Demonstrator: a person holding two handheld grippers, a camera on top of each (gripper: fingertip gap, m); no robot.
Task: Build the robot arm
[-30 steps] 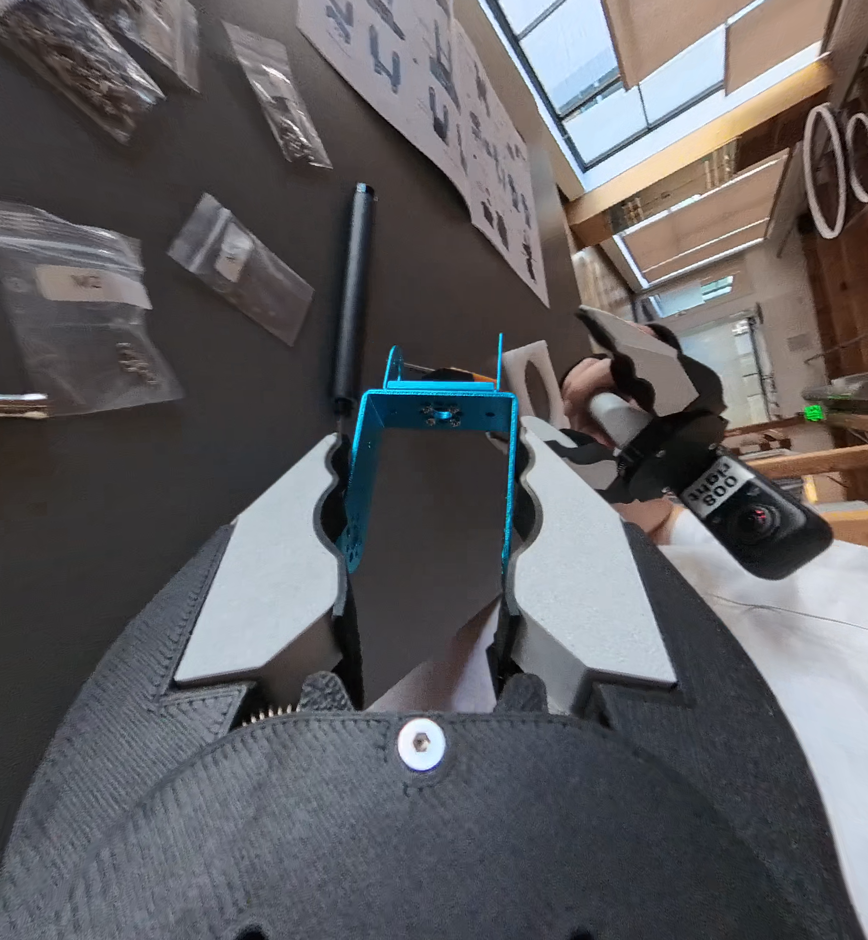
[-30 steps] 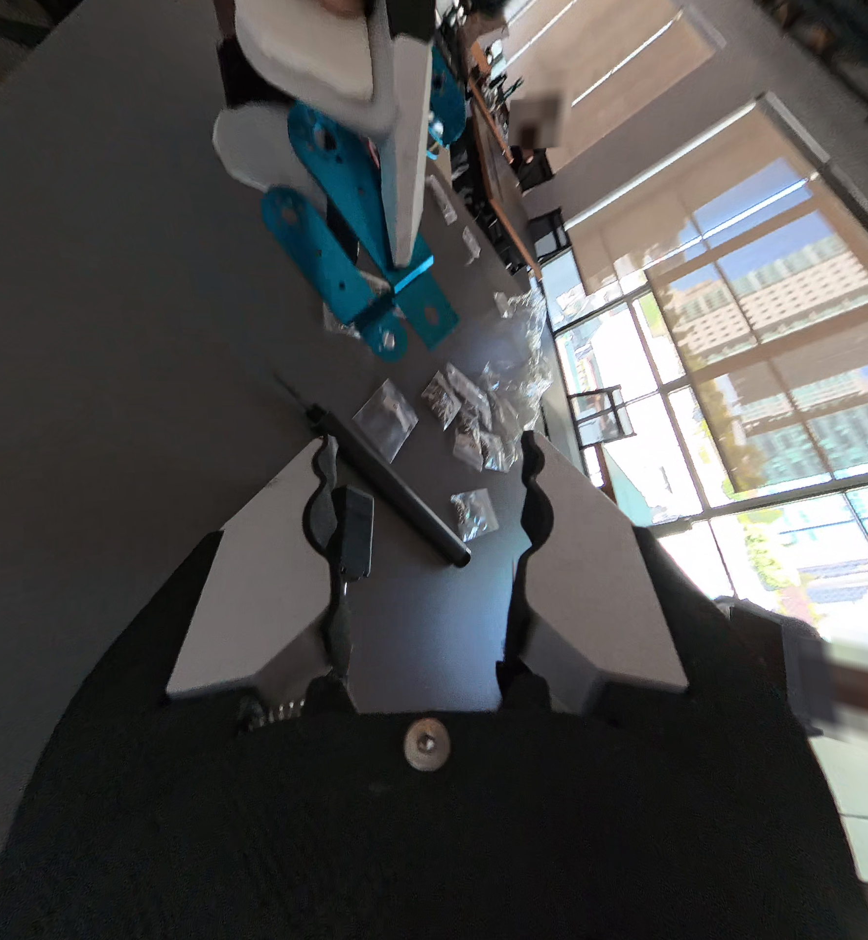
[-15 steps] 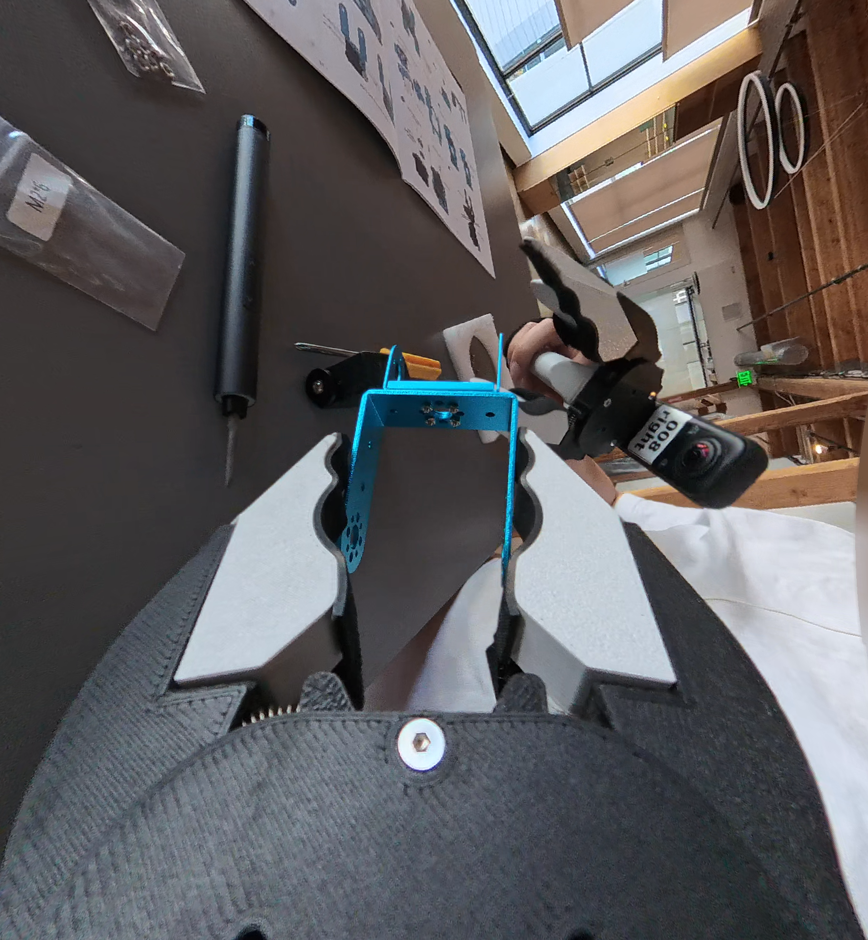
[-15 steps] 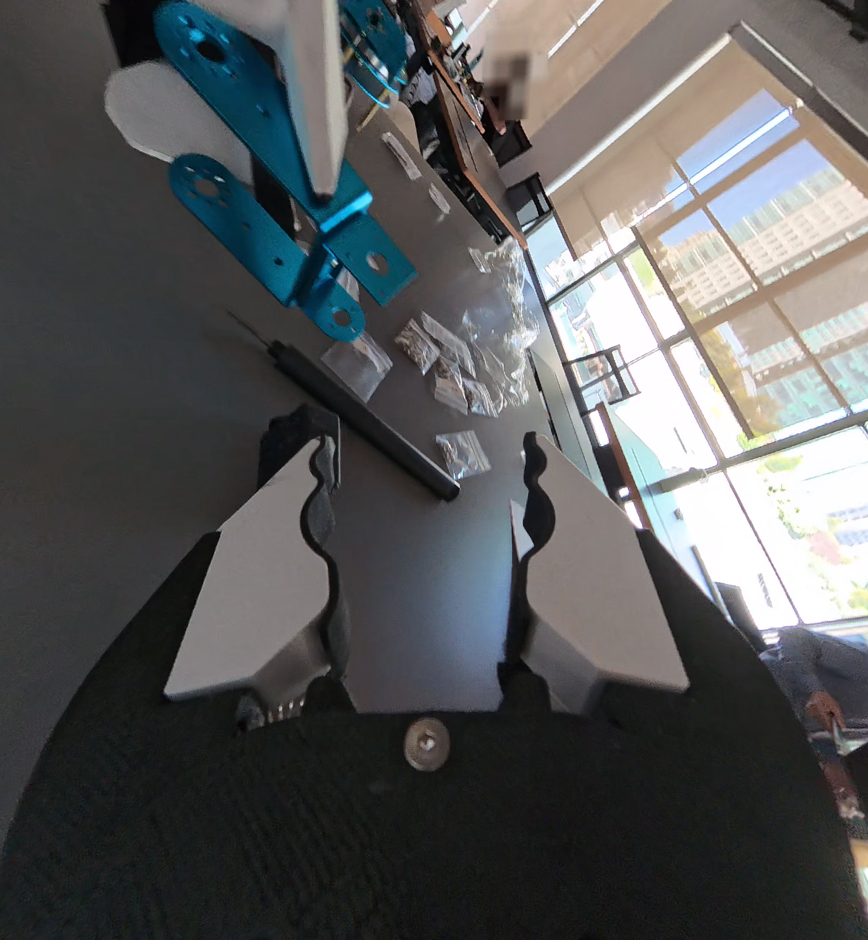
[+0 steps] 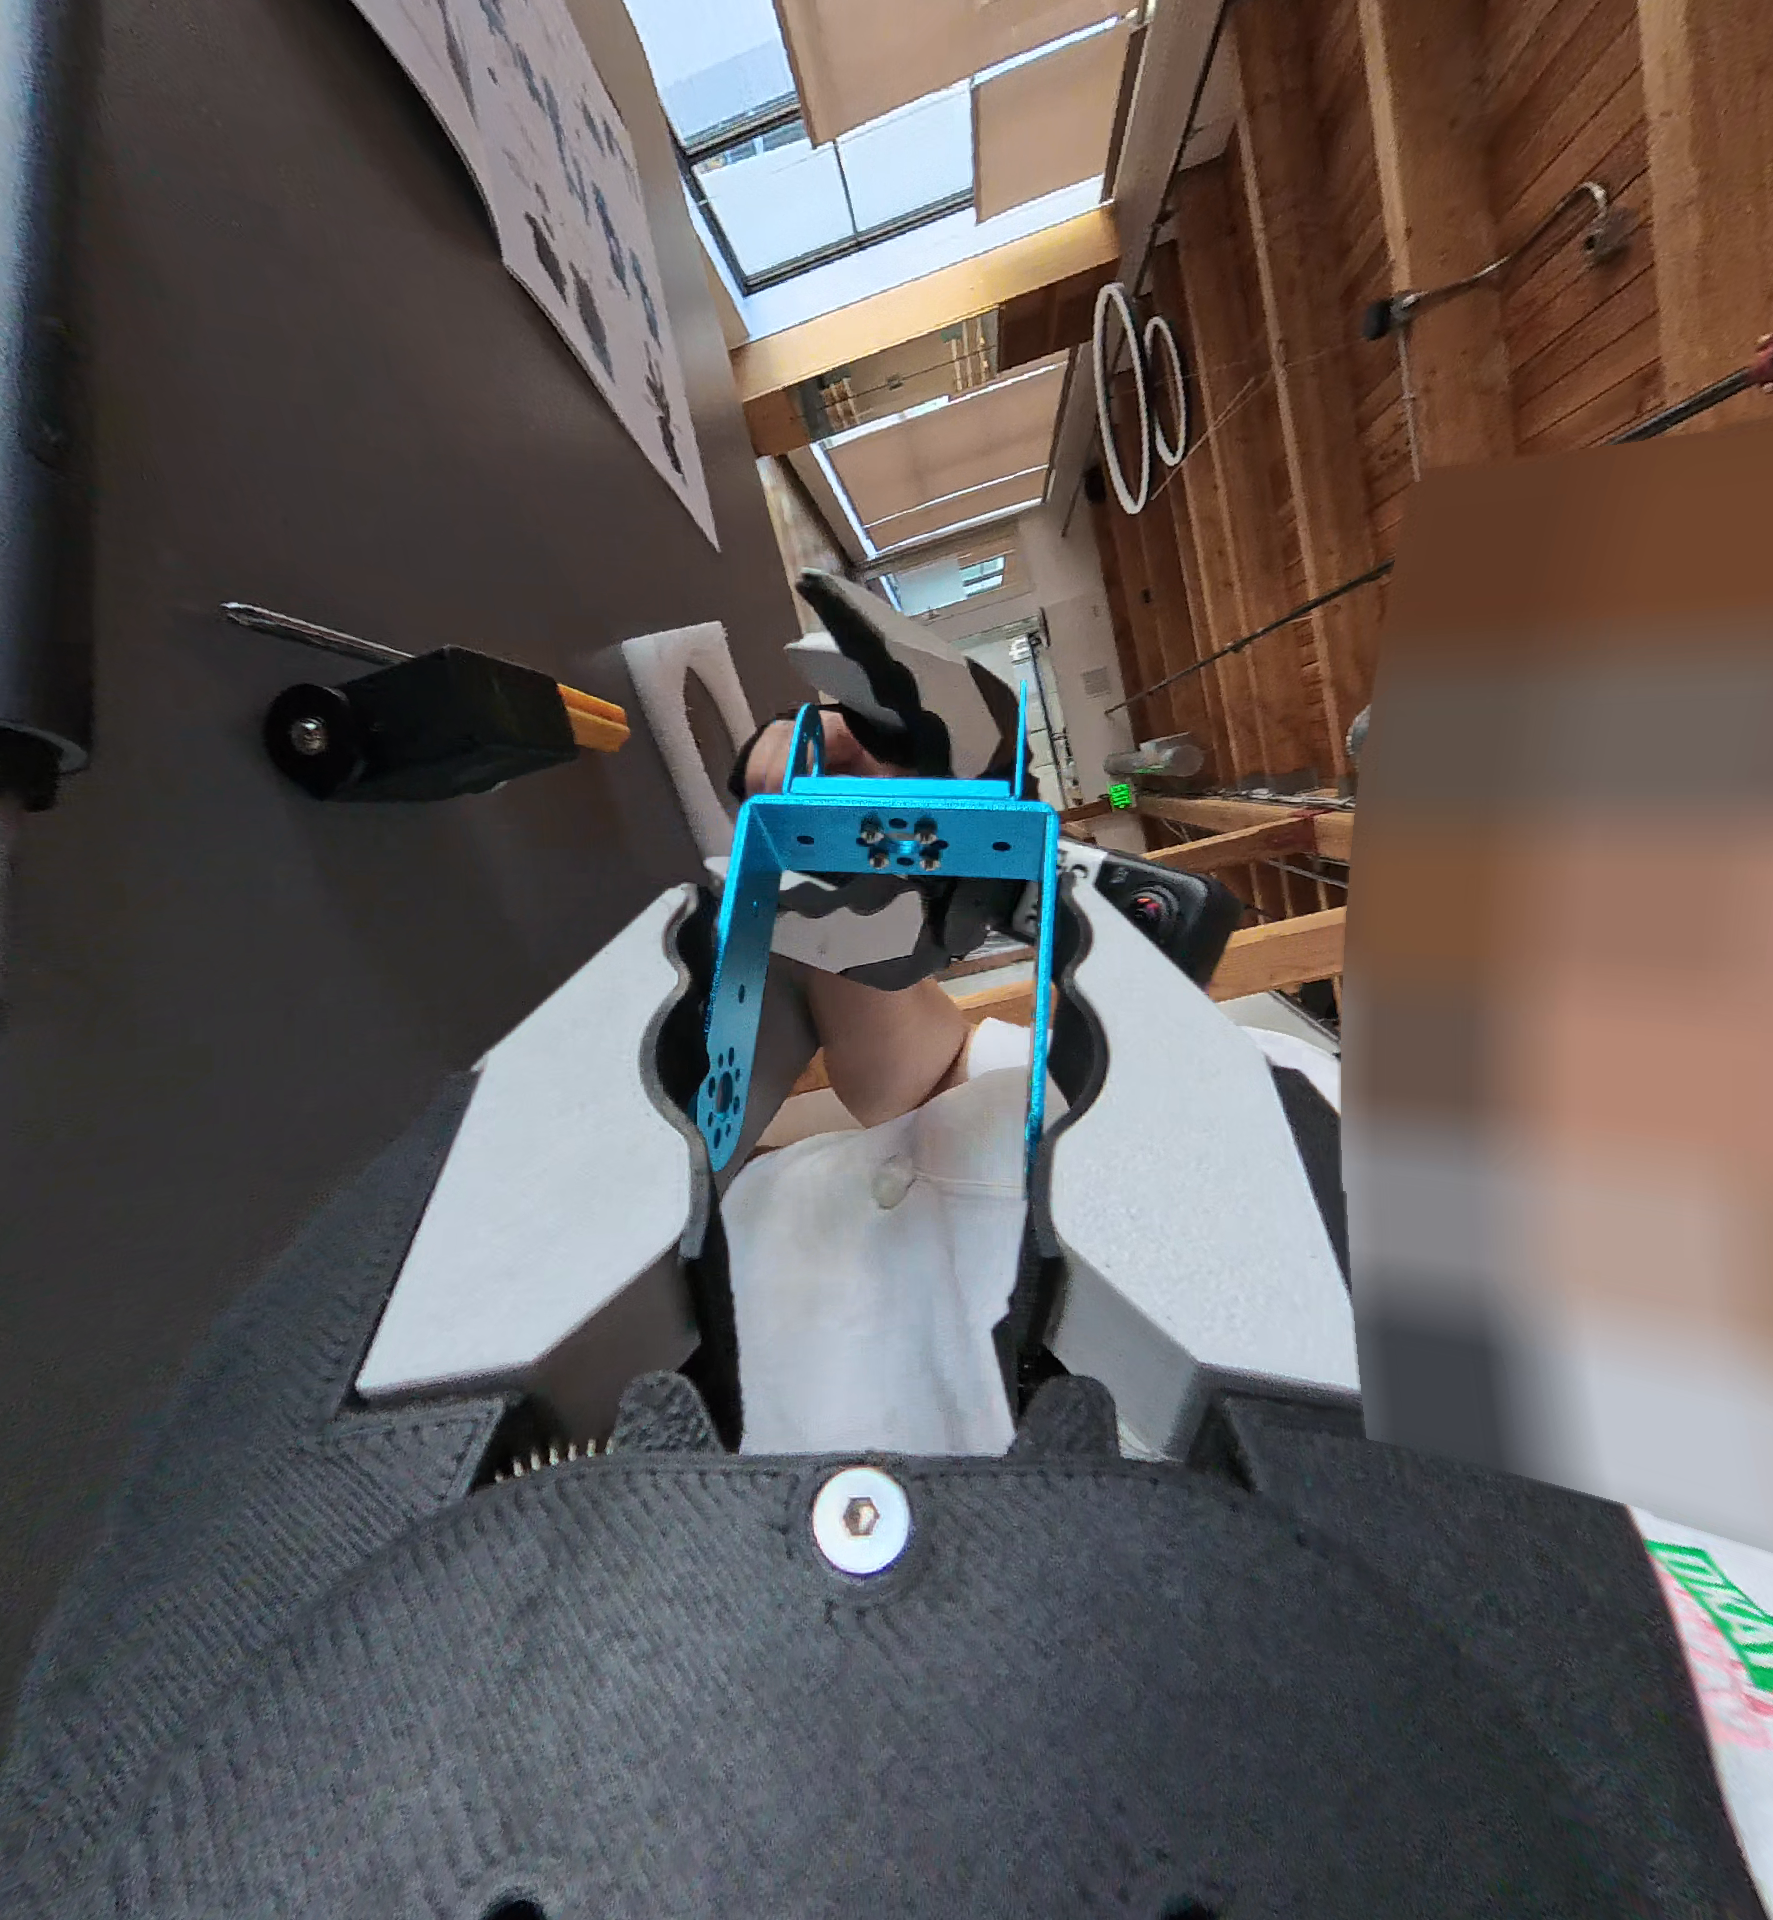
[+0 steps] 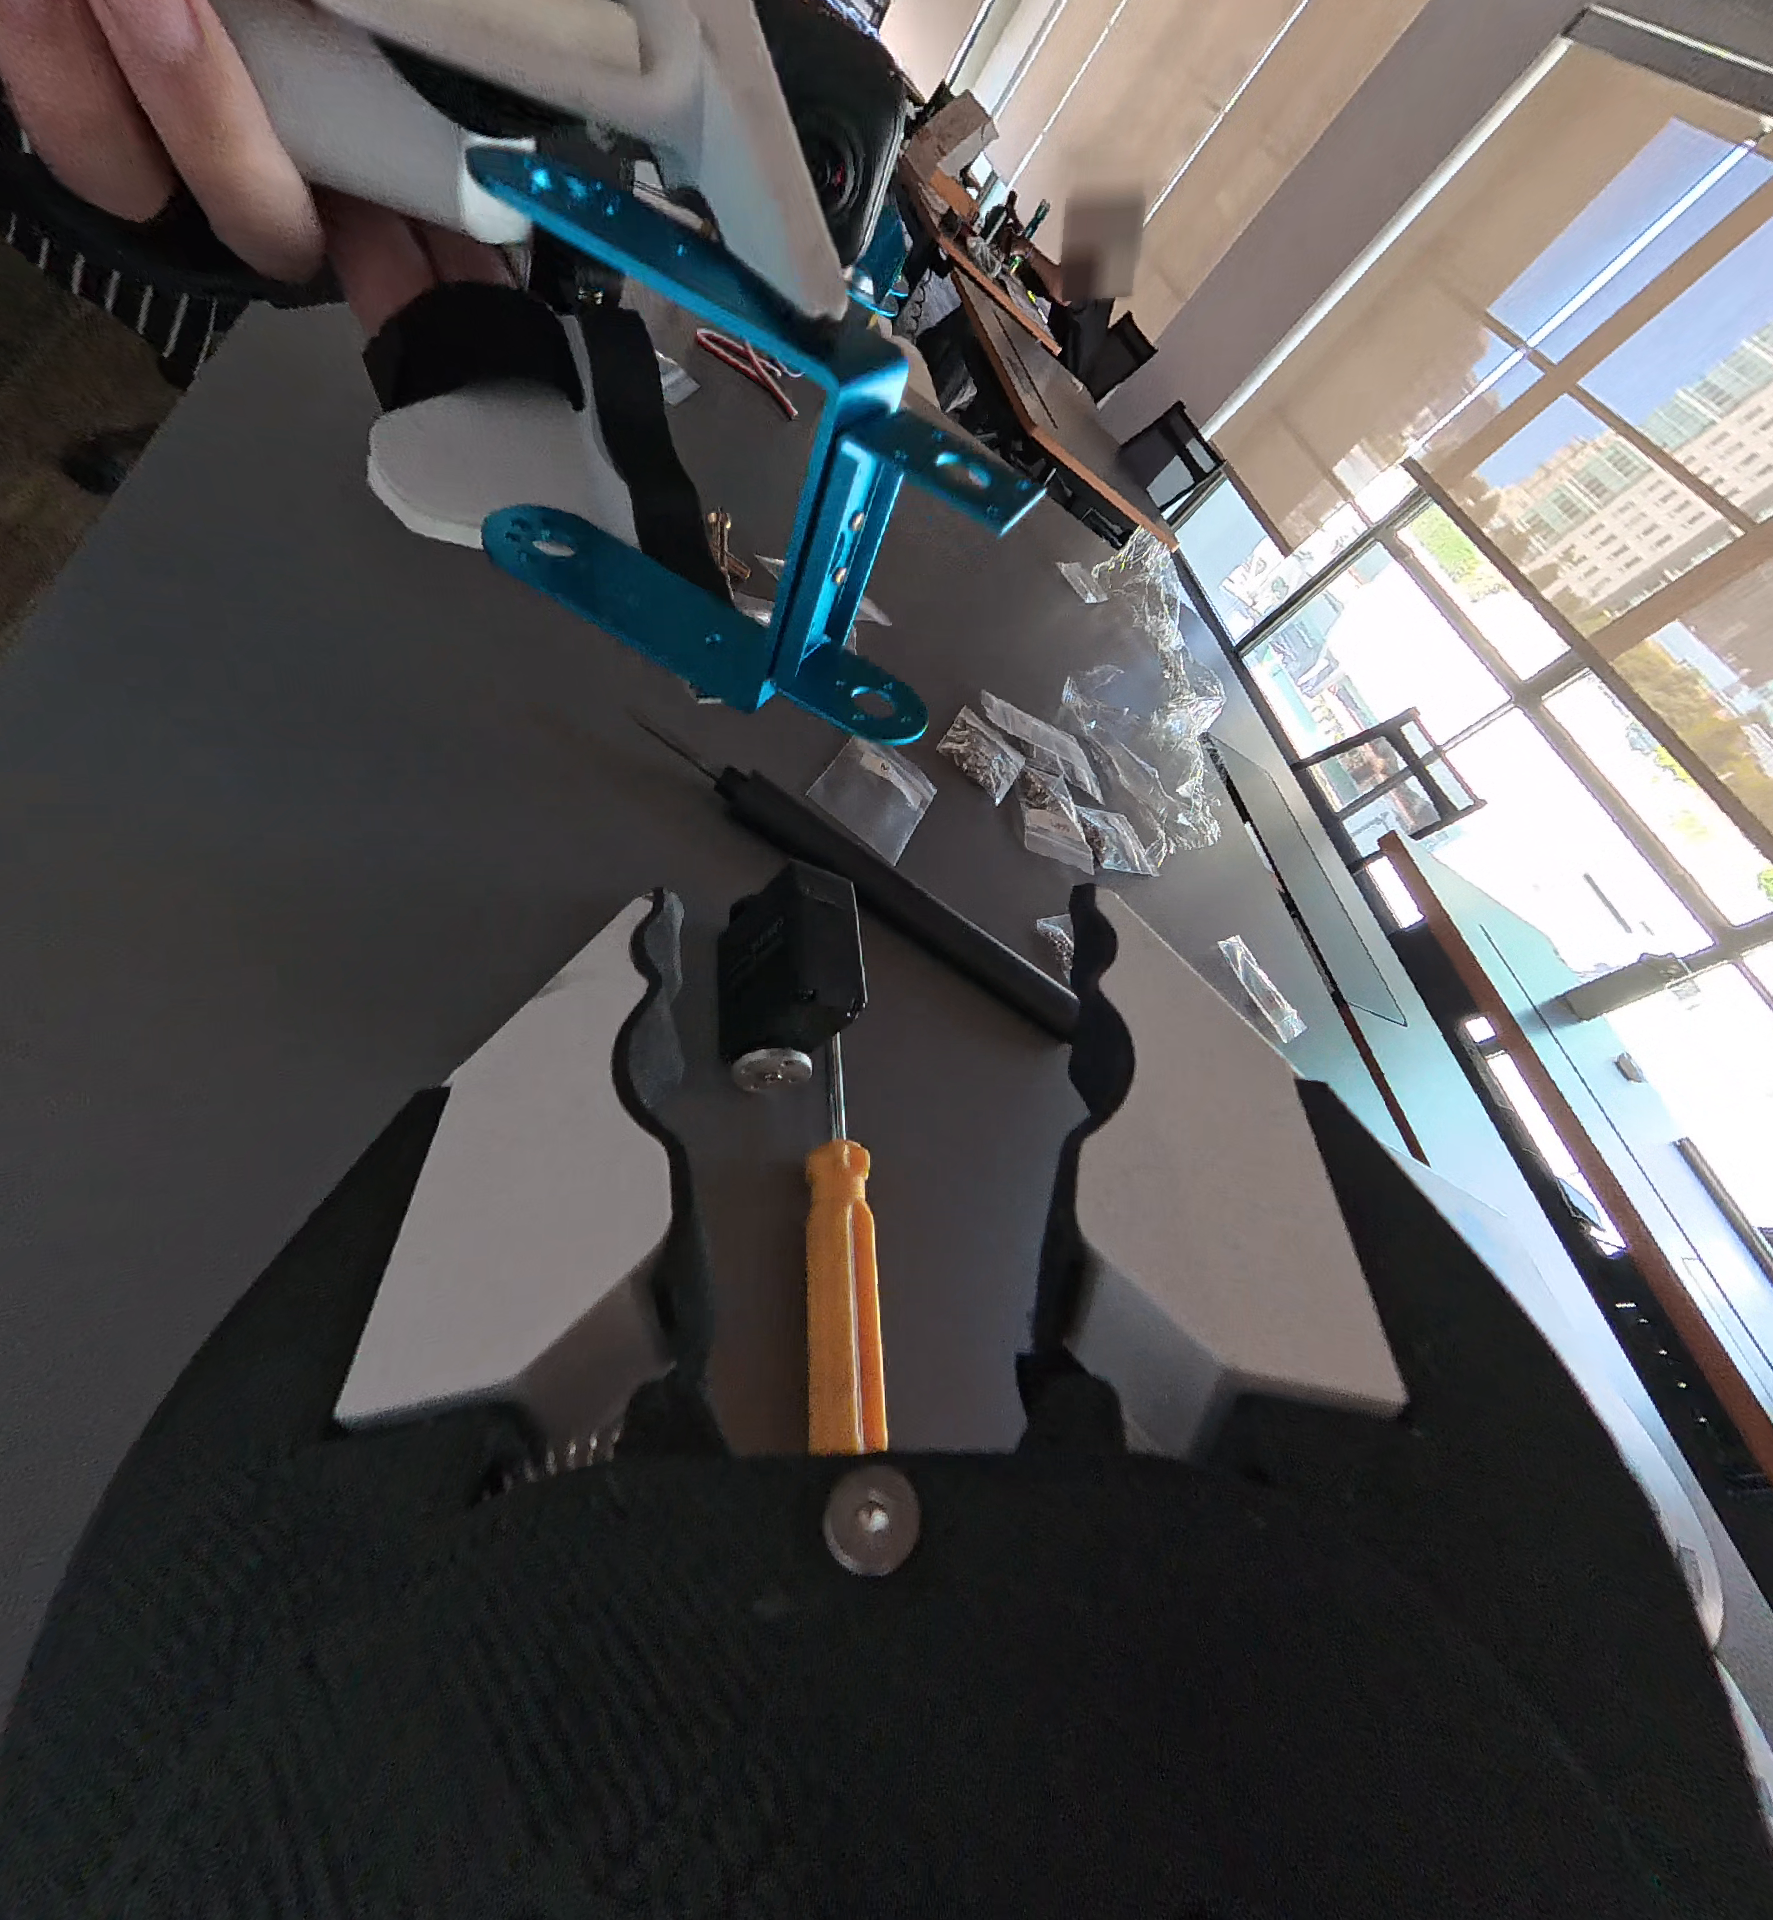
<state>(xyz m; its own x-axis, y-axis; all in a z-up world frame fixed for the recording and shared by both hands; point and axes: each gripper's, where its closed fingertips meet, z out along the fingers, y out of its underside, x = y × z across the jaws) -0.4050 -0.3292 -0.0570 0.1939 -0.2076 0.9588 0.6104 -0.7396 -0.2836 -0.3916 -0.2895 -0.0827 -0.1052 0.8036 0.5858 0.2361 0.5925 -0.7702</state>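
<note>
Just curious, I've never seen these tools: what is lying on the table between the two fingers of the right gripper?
In the right wrist view, an orange screwdriver and a small black servo at its tip, both on the table, untouched by the open fingers.

Each gripper [image 5: 887, 935] has grey fingers [image 5: 570, 1174] on black ribbed housing (one silver screw).
</note>
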